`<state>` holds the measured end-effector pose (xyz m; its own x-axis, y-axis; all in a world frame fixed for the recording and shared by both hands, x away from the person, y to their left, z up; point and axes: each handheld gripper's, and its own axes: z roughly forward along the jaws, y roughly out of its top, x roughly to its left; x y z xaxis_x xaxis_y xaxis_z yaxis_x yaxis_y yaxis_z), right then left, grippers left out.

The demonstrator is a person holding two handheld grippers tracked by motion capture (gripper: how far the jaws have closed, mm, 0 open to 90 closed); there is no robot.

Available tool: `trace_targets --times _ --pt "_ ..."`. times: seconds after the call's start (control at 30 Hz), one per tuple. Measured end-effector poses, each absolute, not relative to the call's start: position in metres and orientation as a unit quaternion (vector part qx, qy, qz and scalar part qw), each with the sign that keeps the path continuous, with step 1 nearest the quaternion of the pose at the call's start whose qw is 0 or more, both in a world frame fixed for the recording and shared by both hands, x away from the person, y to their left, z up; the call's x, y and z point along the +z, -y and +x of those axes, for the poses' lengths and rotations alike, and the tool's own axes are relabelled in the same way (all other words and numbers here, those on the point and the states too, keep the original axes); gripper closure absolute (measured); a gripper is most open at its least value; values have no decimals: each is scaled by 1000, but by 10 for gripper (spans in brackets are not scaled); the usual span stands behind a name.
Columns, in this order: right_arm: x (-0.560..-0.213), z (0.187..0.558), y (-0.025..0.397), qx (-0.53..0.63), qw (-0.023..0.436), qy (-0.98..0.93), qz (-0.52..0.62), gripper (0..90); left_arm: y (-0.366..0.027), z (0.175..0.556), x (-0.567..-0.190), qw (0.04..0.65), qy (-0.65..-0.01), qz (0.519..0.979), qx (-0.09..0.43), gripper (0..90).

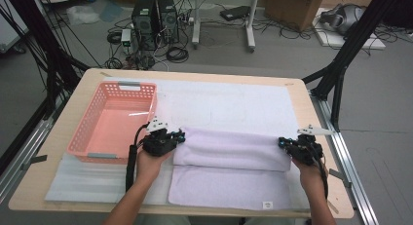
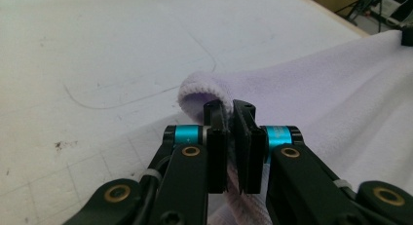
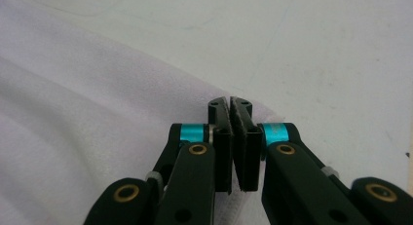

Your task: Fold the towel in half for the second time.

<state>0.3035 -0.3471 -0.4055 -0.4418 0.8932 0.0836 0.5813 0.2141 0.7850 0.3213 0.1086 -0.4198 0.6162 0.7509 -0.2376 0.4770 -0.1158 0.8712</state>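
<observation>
A pale lilac towel (image 1: 229, 166) lies on the white mat at the table's front, its far half folded back toward the person. My left gripper (image 1: 179, 136) is shut on the towel's left folded corner (image 2: 204, 88), which curls over the jaw tips. At the towel's right corner (image 3: 146, 88) my right gripper (image 1: 283, 143) is shut on the cloth edge, the jaws pressed together. In the left gripper view the left gripper (image 2: 230, 113) pinches the fabric; in the right gripper view the right gripper (image 3: 230, 108) does likewise.
A pink plastic basket (image 1: 83, 148) stands empty at the left of the table, just beside my left hand. The white mat (image 1: 229, 101) stretches behind the towel. Black frame posts flank the table; computers and cables sit on the floor beyond.
</observation>
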Motion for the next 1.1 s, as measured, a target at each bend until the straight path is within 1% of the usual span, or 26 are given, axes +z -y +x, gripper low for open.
trace_targets --times 0.1,0.4,0.87,0.9,0.93,0.97,1.0,1.07,1.1 --pt "-400 288 349 406 209 -748 481 876 -114 311 -416 536 -412 727 121 843" --pt "-391 241 350 429 225 -741 465 875 -124 269 -415 572 -368 723 120 841" --pt "-402 182 350 424 210 -756 453 874 -130 215 -428 575 -378 718 106 826" --pt "-404 179 350 422 207 -758 452 869 -130 213 -429 575 -382 716 104 798" --pt "-405 177 350 420 205 -760 452 861 -132 211 -430 573 -390 713 105 749" --pt "-406 175 350 419 203 -761 452 815 -133 210 -430 571 -398 710 103 642" --pt "-406 174 350 419 204 -760 453 735 -134 210 -430 573 -403 706 100 566" --pt "-405 172 350 430 206 -748 462 622 -135 209 -430 574 -409 702 98 490" --pt "-403 172 351 435 213 -743 462 573 -134 207 -430 572 -410 703 100 474"
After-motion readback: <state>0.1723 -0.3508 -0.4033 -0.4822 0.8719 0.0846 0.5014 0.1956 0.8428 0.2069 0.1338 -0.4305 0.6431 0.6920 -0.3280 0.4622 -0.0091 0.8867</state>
